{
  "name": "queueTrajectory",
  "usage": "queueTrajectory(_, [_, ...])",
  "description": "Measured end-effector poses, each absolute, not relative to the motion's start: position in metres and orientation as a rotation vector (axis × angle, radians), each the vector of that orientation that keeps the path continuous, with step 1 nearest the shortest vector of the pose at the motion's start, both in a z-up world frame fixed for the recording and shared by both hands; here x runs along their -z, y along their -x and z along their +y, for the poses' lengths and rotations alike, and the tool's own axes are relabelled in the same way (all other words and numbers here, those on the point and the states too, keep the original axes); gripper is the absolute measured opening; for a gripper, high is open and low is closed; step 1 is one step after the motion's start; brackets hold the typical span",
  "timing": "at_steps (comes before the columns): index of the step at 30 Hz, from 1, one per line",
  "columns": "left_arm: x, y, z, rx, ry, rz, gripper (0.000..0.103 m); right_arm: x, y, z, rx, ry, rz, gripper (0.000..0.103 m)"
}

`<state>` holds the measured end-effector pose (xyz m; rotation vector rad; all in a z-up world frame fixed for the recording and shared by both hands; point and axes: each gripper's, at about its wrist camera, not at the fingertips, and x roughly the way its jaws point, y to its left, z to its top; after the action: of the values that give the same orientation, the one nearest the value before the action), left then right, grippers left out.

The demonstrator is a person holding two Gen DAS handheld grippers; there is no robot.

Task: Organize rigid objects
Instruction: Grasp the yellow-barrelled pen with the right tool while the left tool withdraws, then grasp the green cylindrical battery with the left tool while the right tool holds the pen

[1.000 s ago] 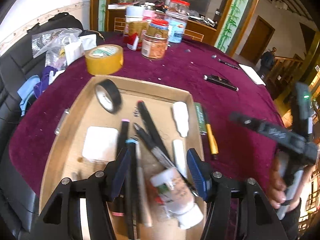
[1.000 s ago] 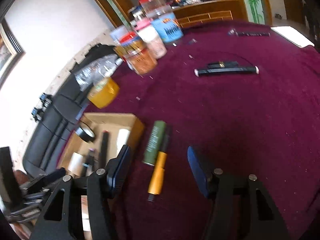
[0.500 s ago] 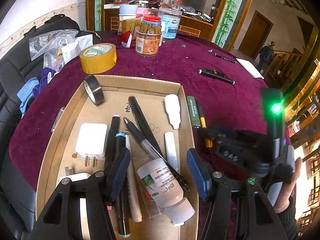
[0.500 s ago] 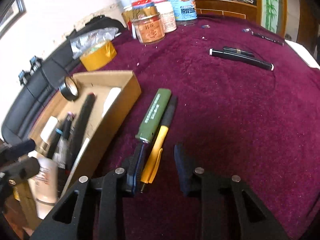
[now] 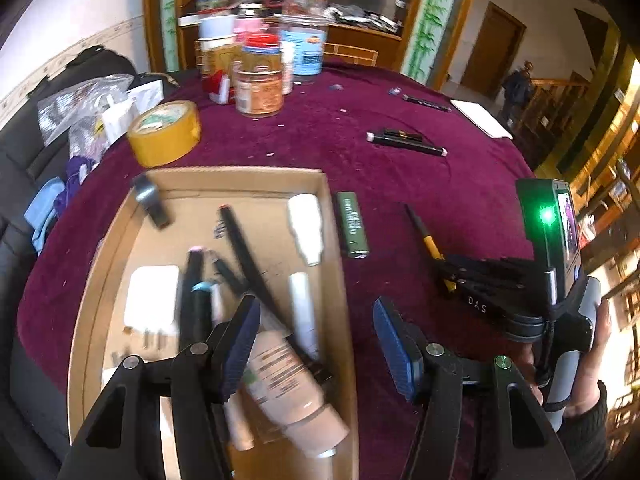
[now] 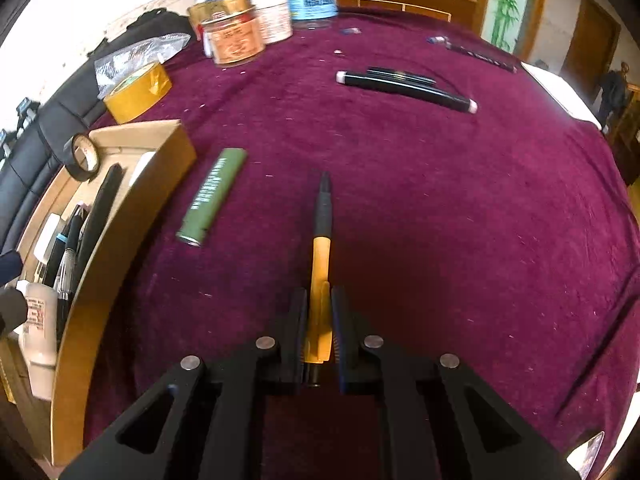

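My right gripper [image 6: 319,320] is shut on a yellow and black pen [image 6: 322,240] that points away over the purple cloth; it also shows in the left wrist view [image 5: 424,236]. A green lighter [image 6: 212,196] lies left of it, beside the cardboard tray [image 6: 120,232]. My left gripper [image 5: 316,340] is open and empty over the tray's near right corner [image 5: 340,320]. The tray holds pens, a white bottle [image 5: 288,384], a white charger [image 5: 152,300] and a black tape roll [image 5: 150,200].
A yellow tape roll [image 5: 164,132] and several jars [image 5: 260,80] stand at the back of the table. Two black pens [image 6: 404,86] lie further out on the cloth, another pen [image 6: 476,54] beyond. A black sofa with bags [image 5: 80,112] is at the left.
My right gripper closed on the yellow pen and pulled it to the right, away from the green lighter. My left gripper shifted slightly right over the tray's edge.
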<state>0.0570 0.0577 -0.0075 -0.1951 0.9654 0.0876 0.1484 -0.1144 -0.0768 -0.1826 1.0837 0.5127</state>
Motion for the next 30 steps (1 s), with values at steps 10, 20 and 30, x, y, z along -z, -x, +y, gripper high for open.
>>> queueTrajectory(10, [0.023, -0.161, 0.023, -0.029, 0.077, 1.146, 0.062, 0.08, -0.161, -0.134, -0.574, -0.017, 1.09, 0.011])
queueTrajectory(20, [0.056, -0.213, 0.021, -0.056, 0.122, 1.286, 0.051, 0.079, -0.165, -0.143, -0.537, -0.064, 1.112, 0.011])
queueTrajectory(30, [0.083, -0.231, 0.013, -0.155, 0.067, 1.361, 0.044, 0.079, -0.164, -0.142, -0.512, -0.05, 1.108, 0.011])
